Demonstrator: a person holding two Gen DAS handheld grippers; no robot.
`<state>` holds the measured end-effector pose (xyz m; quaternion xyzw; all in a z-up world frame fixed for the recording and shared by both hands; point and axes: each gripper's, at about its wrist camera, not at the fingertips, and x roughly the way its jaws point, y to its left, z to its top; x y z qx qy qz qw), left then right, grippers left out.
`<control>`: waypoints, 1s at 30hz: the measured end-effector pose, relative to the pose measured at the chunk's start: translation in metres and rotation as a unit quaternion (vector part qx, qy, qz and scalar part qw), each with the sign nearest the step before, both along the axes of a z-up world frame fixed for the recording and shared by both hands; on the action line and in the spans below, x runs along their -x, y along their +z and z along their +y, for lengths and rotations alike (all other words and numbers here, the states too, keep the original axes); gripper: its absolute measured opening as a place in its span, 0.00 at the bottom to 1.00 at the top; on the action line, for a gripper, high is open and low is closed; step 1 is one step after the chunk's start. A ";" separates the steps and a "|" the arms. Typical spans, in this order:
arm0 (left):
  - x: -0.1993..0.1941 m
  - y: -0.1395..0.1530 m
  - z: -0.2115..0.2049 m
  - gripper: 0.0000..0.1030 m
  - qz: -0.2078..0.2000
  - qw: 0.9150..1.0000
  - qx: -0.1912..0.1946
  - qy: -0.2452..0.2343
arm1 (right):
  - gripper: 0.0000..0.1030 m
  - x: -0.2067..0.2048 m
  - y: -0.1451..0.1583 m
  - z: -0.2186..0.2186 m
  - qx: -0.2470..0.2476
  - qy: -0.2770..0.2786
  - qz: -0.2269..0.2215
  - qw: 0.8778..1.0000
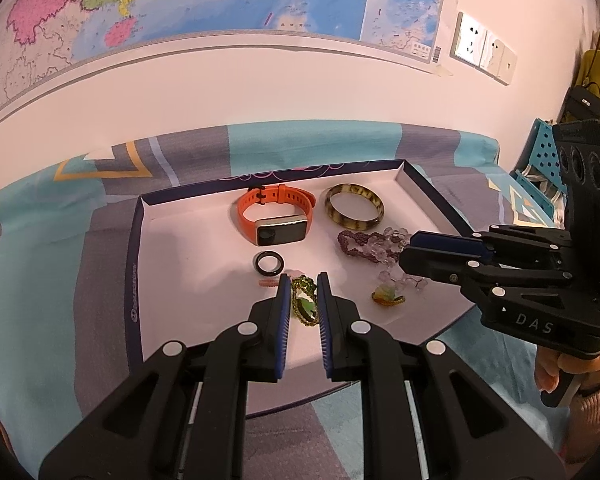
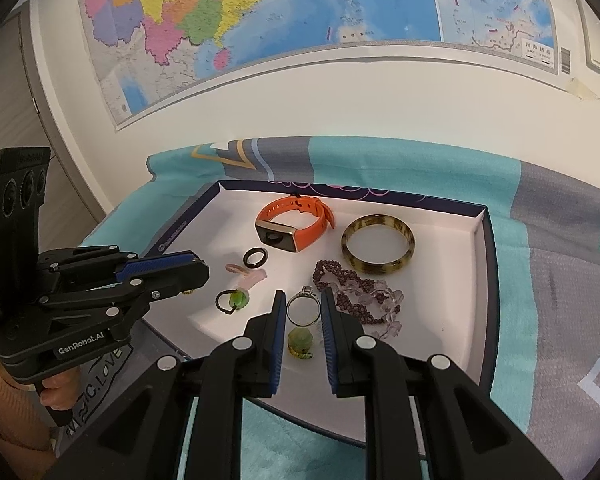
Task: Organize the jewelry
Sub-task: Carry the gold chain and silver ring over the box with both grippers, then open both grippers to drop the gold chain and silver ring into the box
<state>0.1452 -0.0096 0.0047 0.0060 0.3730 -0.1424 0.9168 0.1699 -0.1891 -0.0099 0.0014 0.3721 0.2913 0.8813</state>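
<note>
A wall map point(image 1: 220, 0) is seen across the whole back of both views. Below it, a teal and grey patterned cloth point(image 1: 40, 280) is spread out. On the cloth a shallow white tray point(image 1: 134, 264) with a dark blue rim is laid, and every piece of jewelry is found inside it.

And here are the 2 tools over the near edge of the tray, both angled down. The left gripper point(image 1: 304, 280) is held with its jaws drawn almost together. Only a narrow slit is left and nothing is gripped. The right gripper point(image 2: 302, 296) is closed on the silver ring point(image 2: 306, 291), which is seen spanning the gap with its rim against both pads.

At the far right of the tray a mottled brown bangle point(image 2: 376, 268) is laid flat. Just to its left an orange watch point(image 2: 276, 236) is set on its edge. Nearer, a purple bead bracelet point(image 2: 328, 272) is tangled with a clear crystal bracelet point(image 2: 388, 300).

A green pendant point(image 1: 306, 308) on a beaded loop is seen through the left slit, lying on the tray floor. A 2nd pendant point(image 2: 300, 340) is found below the right jaws. A pink piece point(image 2: 256, 278) and a black ring point(image 2: 246, 258) are placed near the watch.
</note>
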 end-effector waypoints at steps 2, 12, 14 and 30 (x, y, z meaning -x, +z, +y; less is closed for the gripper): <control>-0.002 -0.001 0.000 0.13 0.002 1.000 0.000 0.001 | 0.15 -0.002 -0.001 0.000 0.002 -0.001 0.001 1.000; -0.010 -0.006 0.001 0.13 0.011 1.000 0.000 0.005 | 0.15 -0.009 -0.005 0.002 0.007 -0.007 0.007 1.000; -0.011 -0.007 0.001 0.13 0.012 1.000 0.001 0.005 | 0.15 -0.011 -0.006 0.003 0.008 -0.009 0.009 1.000; -0.027 -0.023 -0.003 0.14 0.041 0.999 -0.008 0.015 | 0.16 -0.023 -0.019 0.001 0.018 -0.025 0.028 0.999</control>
